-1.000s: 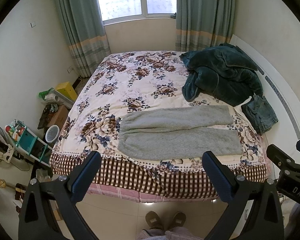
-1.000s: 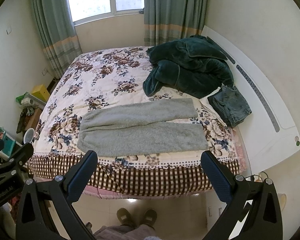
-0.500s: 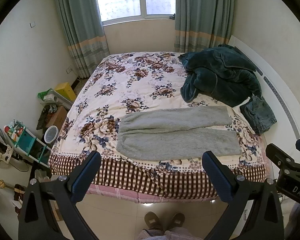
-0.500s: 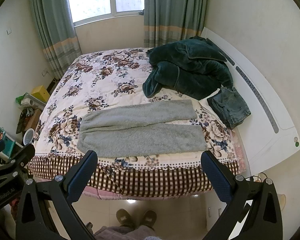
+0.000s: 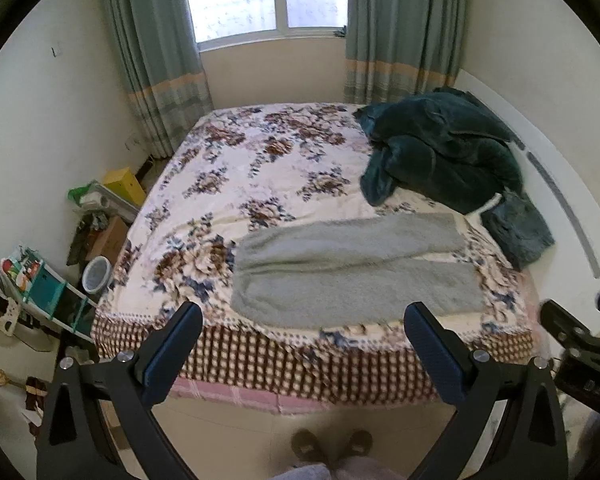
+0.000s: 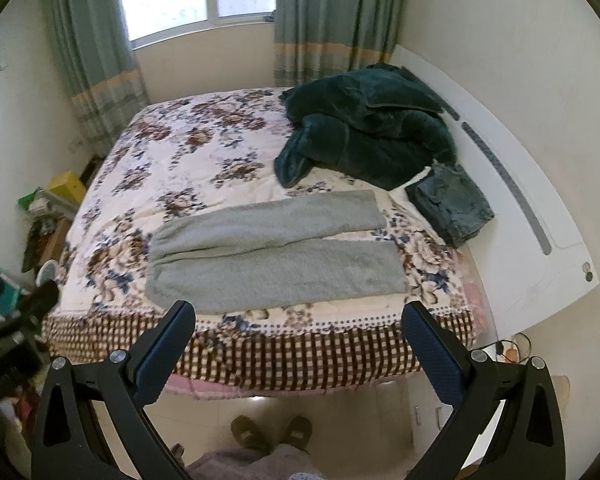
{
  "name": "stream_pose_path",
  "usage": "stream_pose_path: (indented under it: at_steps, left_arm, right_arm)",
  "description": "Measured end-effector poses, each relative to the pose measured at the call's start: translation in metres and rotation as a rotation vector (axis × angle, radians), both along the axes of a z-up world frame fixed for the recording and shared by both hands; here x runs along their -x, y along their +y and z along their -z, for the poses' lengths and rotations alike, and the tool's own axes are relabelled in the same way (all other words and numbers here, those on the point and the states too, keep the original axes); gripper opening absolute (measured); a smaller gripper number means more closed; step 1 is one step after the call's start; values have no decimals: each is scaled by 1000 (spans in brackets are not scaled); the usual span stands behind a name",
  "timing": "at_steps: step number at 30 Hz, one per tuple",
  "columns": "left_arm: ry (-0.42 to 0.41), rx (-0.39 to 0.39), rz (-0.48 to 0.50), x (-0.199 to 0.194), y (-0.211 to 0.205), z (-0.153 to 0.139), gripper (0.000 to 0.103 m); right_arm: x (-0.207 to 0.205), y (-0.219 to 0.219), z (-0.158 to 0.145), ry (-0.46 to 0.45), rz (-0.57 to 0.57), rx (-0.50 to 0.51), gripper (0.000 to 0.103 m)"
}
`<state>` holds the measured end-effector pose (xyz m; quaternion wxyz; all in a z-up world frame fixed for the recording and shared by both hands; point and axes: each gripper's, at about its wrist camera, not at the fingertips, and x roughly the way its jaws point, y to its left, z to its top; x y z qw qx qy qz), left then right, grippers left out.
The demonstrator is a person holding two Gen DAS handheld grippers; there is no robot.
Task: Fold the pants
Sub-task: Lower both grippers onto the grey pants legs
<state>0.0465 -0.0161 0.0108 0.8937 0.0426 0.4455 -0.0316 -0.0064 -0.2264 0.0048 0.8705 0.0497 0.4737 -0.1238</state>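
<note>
The bed [image 5: 260, 184] wears a floral quilt with a checked border. Grey fleece pants [image 5: 352, 268] lie flat near its front edge, with a dark green blanket [image 5: 440, 152] and folded jeans [image 5: 516, 232] toward the headboard.

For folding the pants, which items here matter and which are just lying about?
Job: grey pants spread flat on the bed; left gripper and right gripper, both open, clear of the cloth.
Lying about: dark green blanket, folded jeans.

A dark green blanket [image 6: 364, 128] lies beside folded jeans [image 6: 452, 204] on the floral bedspread [image 6: 188, 160].
</note>
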Motion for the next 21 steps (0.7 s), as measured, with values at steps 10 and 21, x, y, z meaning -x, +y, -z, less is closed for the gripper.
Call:
stream_pose_path:
  at_steps: [10,21]
  left_arm:
    - [47,-63,-126,-128,5,80,103]
    - [286,-133,-346,-314,-31,243,103]
  right_arm:
    - [-112,-49,85,71,152,30,103]
    - [-349,-174,282,204,236,-112,103]
